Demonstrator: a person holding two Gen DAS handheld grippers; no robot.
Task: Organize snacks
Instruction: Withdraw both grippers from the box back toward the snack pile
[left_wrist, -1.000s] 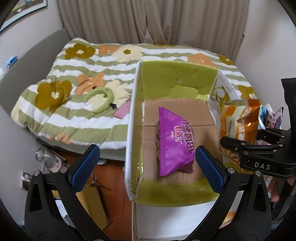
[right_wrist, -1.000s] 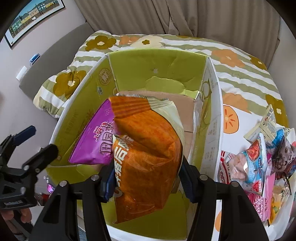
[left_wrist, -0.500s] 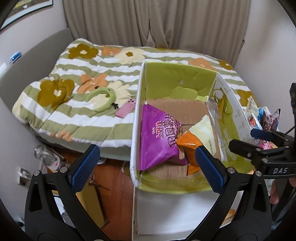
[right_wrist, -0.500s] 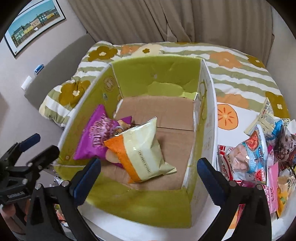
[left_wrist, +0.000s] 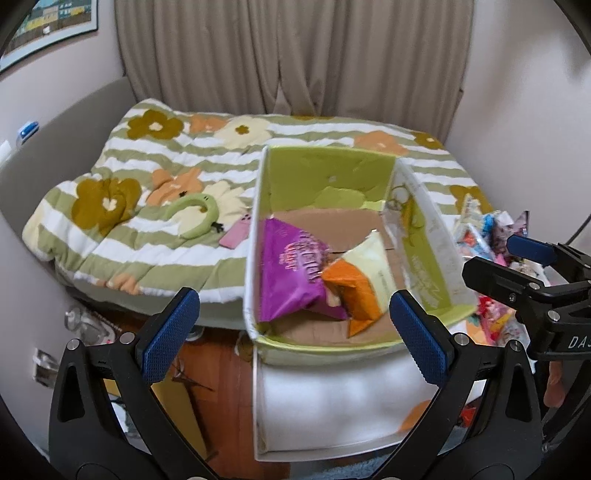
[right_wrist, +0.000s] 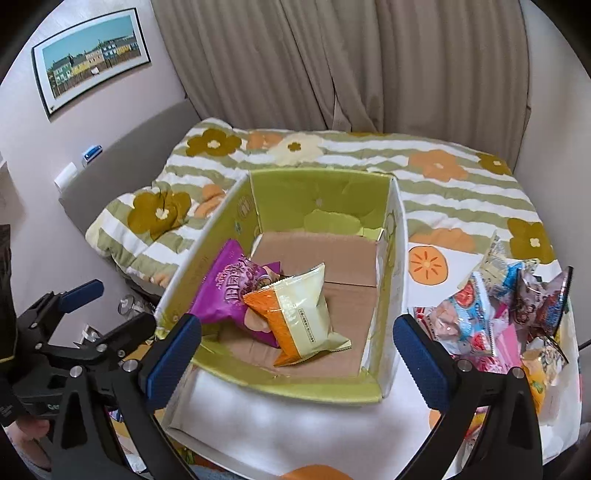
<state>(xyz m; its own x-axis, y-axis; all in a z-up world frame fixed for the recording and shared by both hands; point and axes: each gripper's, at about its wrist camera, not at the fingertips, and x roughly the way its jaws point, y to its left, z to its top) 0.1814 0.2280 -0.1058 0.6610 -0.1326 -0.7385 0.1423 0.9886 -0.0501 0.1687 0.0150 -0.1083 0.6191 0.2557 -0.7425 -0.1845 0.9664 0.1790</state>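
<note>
Both grippers are spread wide and carry nothing. Left gripper (left_wrist: 291, 325) hovers over the near-left corner of the box, blue pads apart, one pad out over the floor side and the other over the box's near edge. Right gripper (right_wrist: 295, 350) hangs above the near wall of the cardboard box (right_wrist: 321, 192), pads straddling most of its width. Inside the box, on the brown floor toward the near-left: purple snack bag (right_wrist: 225, 291) leaning against the left wall, orange-and-cream snack bag (right_wrist: 299, 314) lying tilted across it, the two touching. Rest of the box floor is bare cardboard. Box inner walls are lime green, flaps folded out. To the right of the box, outside it, a loose pile of snack packets (right_wrist: 506, 314) sits on a white cloth with orange prints (right_wrist: 428, 266). Box rests on a bed with a striped floral quilt (left_wrist: 147, 184); green curved plush (left_wrist: 195, 214) and a pink phone (left_wrist: 236, 230) lie on the quilt left of the box. Curtains behind.
</note>
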